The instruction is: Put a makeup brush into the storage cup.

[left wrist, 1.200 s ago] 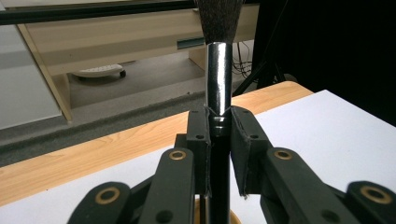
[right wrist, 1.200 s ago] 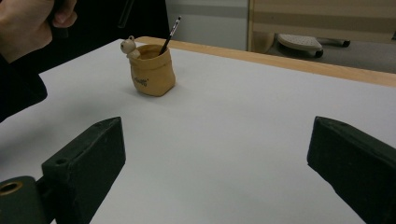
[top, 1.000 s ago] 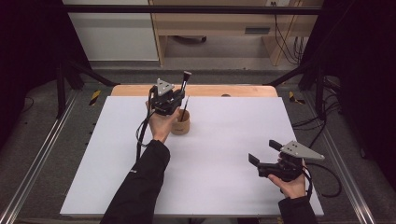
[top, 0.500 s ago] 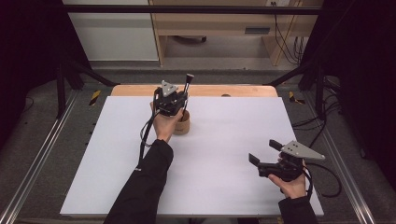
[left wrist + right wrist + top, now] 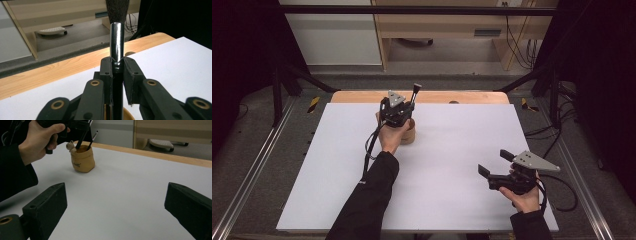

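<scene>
My left gripper [image 5: 117,72] pinches a makeup brush [image 5: 116,42] between its pads, bristles up, just above the tan pouch [image 5: 82,158] that holds another brush [image 5: 92,140]. My right gripper [image 5: 494,162] rests well apart from them, jaws spread wide over the white table [image 5: 452,150].

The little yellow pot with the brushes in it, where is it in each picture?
High view: the pot sits on the white table, toward the far side, left of middle, partly hidden by the left hand.
Left gripper view: a sliver of its rim at the bottom edge, under the left tongs clamped on a brush.
Right gripper view: upper left, below the left hand.
Shared landmark: the wooden table edge.
</scene>
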